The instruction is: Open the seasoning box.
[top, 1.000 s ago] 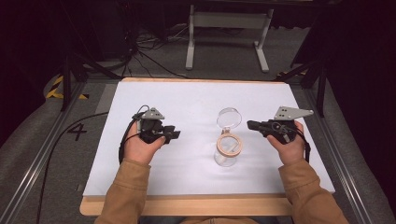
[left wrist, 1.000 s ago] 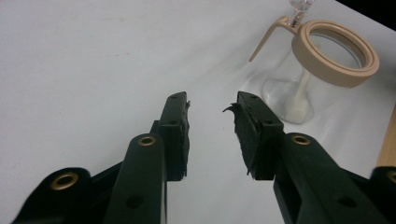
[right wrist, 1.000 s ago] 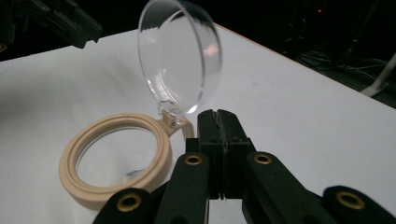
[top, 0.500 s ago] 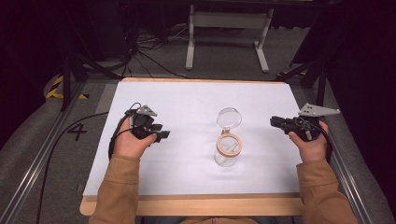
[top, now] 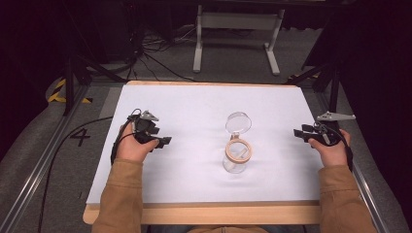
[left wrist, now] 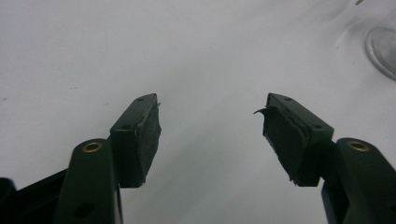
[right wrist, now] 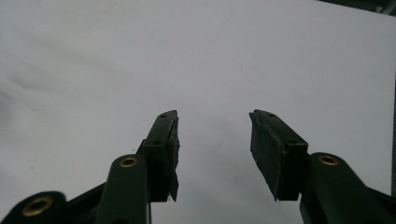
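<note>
A clear glass jar [top: 236, 156] with a tan rim stands upright in the middle of the white table top [top: 194, 111]. Its clear round lid [top: 238, 123] lies flat just behind it; the lid's edge [left wrist: 383, 46] shows at the far right of the left gripper view. My left gripper [top: 163, 141] is held at the left side, well away from the jar, open [left wrist: 212, 119] over bare white surface. My right gripper [top: 297, 133] is near the table's right edge, also open [right wrist: 214, 128] with nothing between its jaws.
The white sheet lies on a wooden board [top: 204, 212] whose front edge shows near me. Metal rails [top: 29, 179] run along both sides. Behind the table stand a grey frame [top: 233, 34] and cables [top: 145, 48] on the floor.
Both grippers have drawn outward from the jar: the left one to the left, the right one to the right edge. Jar and lid have stayed put.
</note>
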Available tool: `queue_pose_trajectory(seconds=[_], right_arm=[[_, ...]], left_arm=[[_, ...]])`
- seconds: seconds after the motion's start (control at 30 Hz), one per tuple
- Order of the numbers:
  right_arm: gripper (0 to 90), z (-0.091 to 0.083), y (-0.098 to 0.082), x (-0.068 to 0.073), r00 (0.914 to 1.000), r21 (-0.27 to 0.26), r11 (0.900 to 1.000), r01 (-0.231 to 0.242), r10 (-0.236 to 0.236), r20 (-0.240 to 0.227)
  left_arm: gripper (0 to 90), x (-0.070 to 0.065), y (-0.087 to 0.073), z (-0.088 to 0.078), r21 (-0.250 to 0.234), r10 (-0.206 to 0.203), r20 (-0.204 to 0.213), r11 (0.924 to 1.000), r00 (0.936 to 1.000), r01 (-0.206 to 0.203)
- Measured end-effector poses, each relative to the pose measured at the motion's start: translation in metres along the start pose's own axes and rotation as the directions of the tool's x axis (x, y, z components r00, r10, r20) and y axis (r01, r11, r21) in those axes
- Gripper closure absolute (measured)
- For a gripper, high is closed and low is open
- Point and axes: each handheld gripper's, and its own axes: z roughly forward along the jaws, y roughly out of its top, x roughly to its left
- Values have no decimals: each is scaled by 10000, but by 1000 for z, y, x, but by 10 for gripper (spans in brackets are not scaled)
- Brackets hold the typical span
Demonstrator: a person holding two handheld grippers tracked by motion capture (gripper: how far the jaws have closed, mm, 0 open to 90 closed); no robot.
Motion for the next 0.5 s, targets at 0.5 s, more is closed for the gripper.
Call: queue_pose_trajectory(seconds=[0.5], right_arm=[[495,28,-21,-8,9999,1227,9924,-50,65,-114]], left_arm=[[281,13,-15,23,884,-504,72,9949,9987,495]])
